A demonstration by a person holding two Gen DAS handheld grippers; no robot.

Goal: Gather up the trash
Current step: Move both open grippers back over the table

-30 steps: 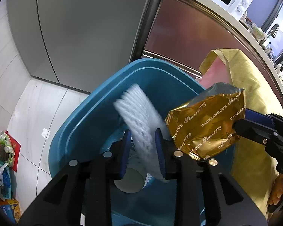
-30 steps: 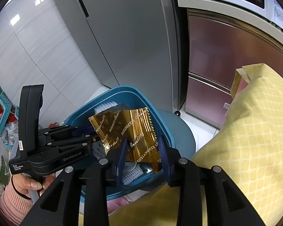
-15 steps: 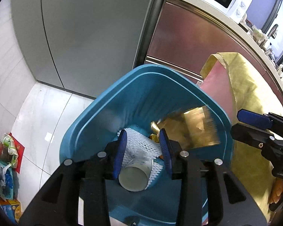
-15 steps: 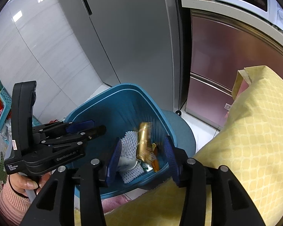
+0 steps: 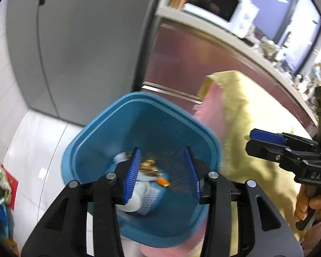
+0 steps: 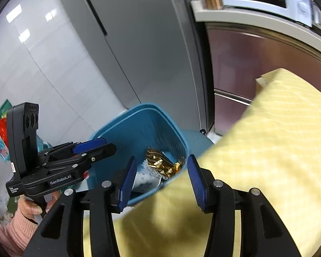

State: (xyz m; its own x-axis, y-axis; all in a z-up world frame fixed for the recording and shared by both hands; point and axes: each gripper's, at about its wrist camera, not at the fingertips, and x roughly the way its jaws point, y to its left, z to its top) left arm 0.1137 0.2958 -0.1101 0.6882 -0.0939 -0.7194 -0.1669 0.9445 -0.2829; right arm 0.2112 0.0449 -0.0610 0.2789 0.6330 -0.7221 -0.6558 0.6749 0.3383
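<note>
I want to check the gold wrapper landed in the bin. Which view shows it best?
The right wrist view: the gold wrapper is sharp, lying inside the blue bin on white foam. In the left wrist view it is blurred and partly hidden behind the left claw's finger.

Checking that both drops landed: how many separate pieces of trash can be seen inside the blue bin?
4, possibly more hidden underneath. In the blue bin: gold wrapper on top, white foam net under it, white cup lying lowest, small orange piece beside the wrapper.

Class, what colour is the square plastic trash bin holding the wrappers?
Blue; the square plastic trash bin shows best in the left wrist view.
</note>
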